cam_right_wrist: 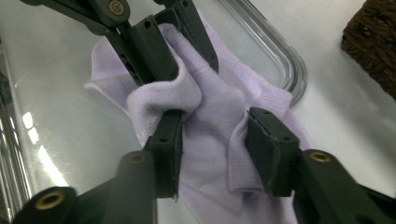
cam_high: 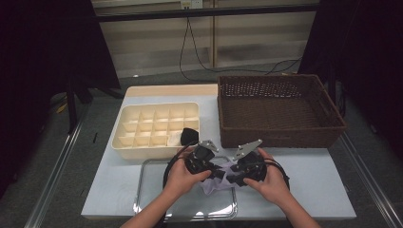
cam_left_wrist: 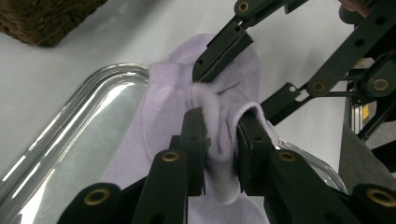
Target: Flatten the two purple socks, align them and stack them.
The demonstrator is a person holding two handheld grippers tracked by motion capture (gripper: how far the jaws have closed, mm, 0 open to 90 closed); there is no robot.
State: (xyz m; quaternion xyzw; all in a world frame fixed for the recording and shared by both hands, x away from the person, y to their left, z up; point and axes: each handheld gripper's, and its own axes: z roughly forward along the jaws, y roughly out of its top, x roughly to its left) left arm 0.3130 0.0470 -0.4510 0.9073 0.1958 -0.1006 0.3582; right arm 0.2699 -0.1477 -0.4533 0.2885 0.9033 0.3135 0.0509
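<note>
At the near edge of the bench, a pale lilac sock [cam_high: 216, 183] lies across the right end of a shiny metal tray [cam_high: 157, 190], its far part spilling over the tray's rim onto the bench top. Both tongs are in it. The left tongs [cam_left_wrist: 223, 135] stand narrow, pinching a raised fold of the sock between their pads. The right tongs [cam_right_wrist: 217, 140] stand somewhat wider, with a broader bunch of cloth gathered between the jaws; the left pad presses into a fold, while at the right pad the cloth curls against it, so the grip looks looser there.

The step in hand seems to be folding or bunching the sock. To do it well, I would judge that each pair of tongs should take both layers of cloth squarely on the pads, not just a thin ridge at the tips, and that the two grips should stay a little apart so the jaws do not foul each other. Any lift should be gentle and level, since thin knit slips easily.

Farther back, toward the far left, sits a cream divider box [cam_high: 157, 128] with something dark [cam_high: 190, 135] in a near-right compartment. At the far right corner stands a brown wicker basket [cam_high: 280, 109].
</note>
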